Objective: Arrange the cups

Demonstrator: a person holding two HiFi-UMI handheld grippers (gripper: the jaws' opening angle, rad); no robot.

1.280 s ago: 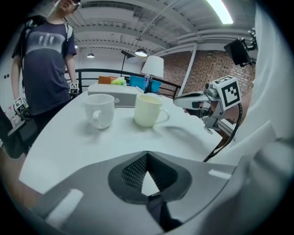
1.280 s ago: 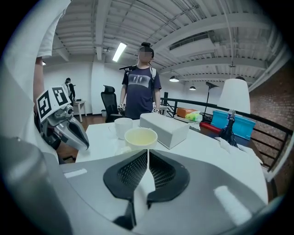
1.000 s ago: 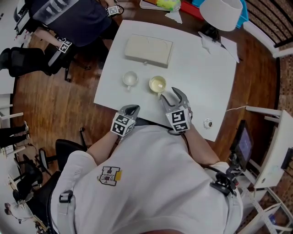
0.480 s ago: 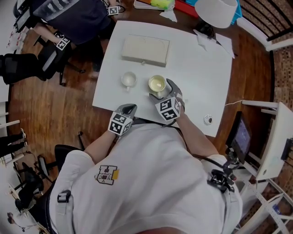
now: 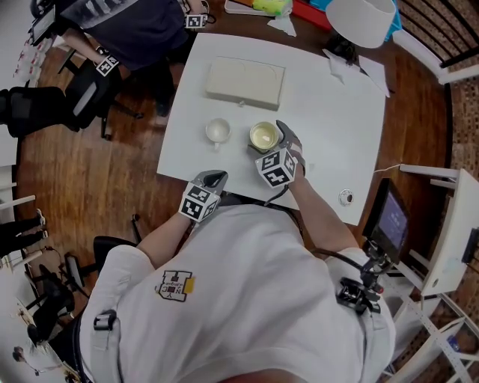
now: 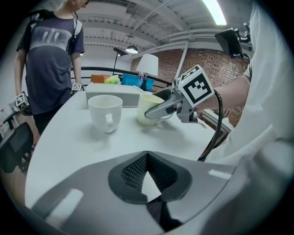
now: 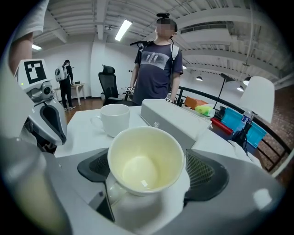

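Note:
A pale yellow cup (image 5: pixel 263 137) and a white cup (image 5: pixel 218 131) stand side by side on the white table (image 5: pixel 329 112). My right gripper (image 5: pixel 271 142) reaches around the yellow cup (image 7: pixel 144 160), which stands upright between its jaws with its handle toward the camera. The jaws are opening, and a gap shows between the right pad and the cup. The white cup (image 7: pixel 115 119) stands apart, behind and to the left. My left gripper (image 5: pixel 213 178) hovers at the table's near edge, shut and empty (image 6: pixel 147 156), short of the white cup (image 6: pixel 105 112).
A flat white box (image 5: pixel 245 81) lies beyond the cups. A white lampshade (image 5: pixel 362 19), papers and coloured items crowd the far edge. A small round object (image 5: pixel 345 197) lies near the right edge. A person (image 7: pixel 156 69) stands behind the table.
My right gripper has moved forward and left from the near edge up to the yellow cup, and its jaws have spread around it. The left gripper has stayed put.

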